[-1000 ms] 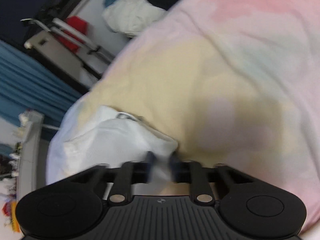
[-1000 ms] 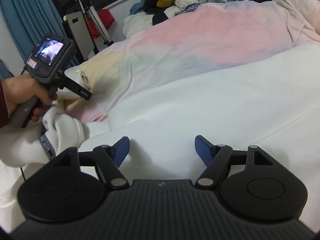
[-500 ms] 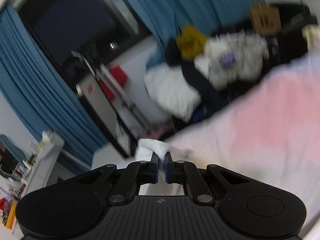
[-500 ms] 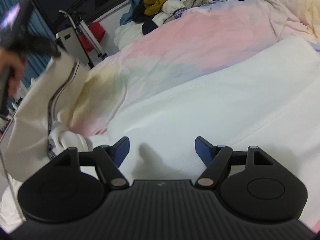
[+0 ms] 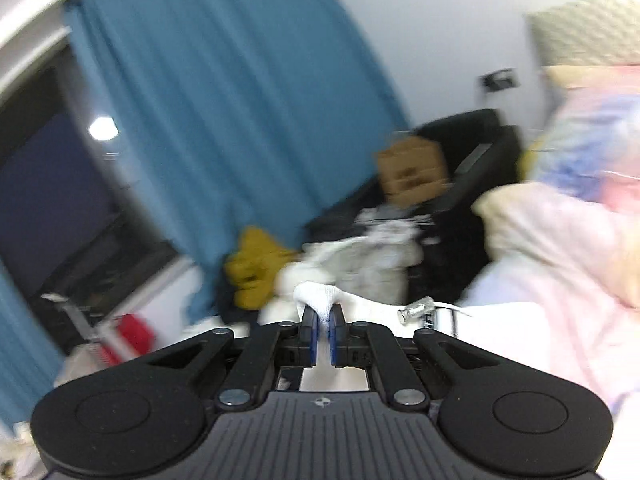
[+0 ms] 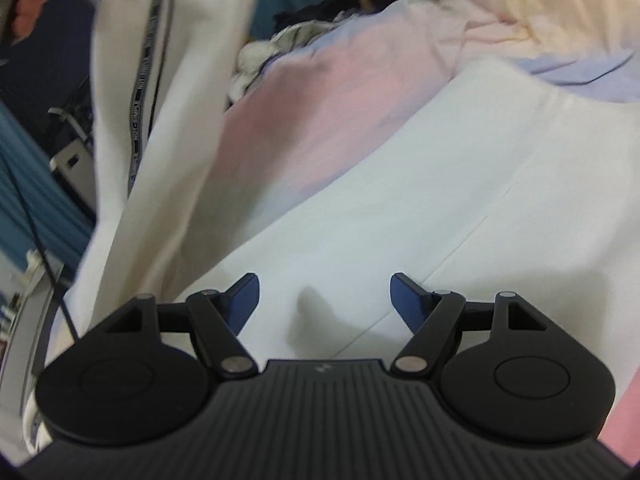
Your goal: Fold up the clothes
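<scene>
A white garment with a dark striped band hangs from the upper left in the right wrist view; its lower part lies spread on the bed. My left gripper is shut on a white ribbed edge of this garment, lifted high, with a metal drawstring tip beside it. My right gripper is open and empty just above the flat white cloth.
A pastel pink, yellow and blue duvet covers the bed behind the garment. A pile of clothes, a cardboard box, a black chair and blue curtains stand beyond the bed.
My left gripper has closed on the garment's edge and lifted it high off the bed. The right gripper stayed open and moved slightly forward over the cloth.
</scene>
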### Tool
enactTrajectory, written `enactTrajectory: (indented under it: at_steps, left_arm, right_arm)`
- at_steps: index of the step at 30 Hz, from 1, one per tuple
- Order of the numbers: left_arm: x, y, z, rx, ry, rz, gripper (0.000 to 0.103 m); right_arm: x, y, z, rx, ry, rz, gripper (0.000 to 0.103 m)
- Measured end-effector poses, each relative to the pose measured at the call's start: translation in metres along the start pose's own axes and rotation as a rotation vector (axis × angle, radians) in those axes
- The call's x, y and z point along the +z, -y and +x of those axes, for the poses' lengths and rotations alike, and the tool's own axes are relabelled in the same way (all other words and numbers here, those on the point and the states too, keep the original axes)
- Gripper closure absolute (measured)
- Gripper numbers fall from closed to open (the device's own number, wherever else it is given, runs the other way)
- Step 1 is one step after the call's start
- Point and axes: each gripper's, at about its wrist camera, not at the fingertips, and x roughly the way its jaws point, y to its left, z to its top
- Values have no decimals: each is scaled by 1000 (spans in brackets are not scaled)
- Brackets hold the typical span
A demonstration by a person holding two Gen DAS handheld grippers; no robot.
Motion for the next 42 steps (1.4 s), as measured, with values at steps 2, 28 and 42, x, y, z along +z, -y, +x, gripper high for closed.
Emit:
enactTrajectory:
  at_steps: [2,28,42]
  left_arm:
    - [-15,29,14,-52,-12,-6,96]
    - [-380,-116,-270,41,-267,-838,51]
    - [-469,-126,-337,95,-299,-1032,48]
  right_arm:
    - [3,6,1,-6,9,29,29]
    - [55,42,36,140,71,87,27]
    - [99,82,116,194,99,275,35]
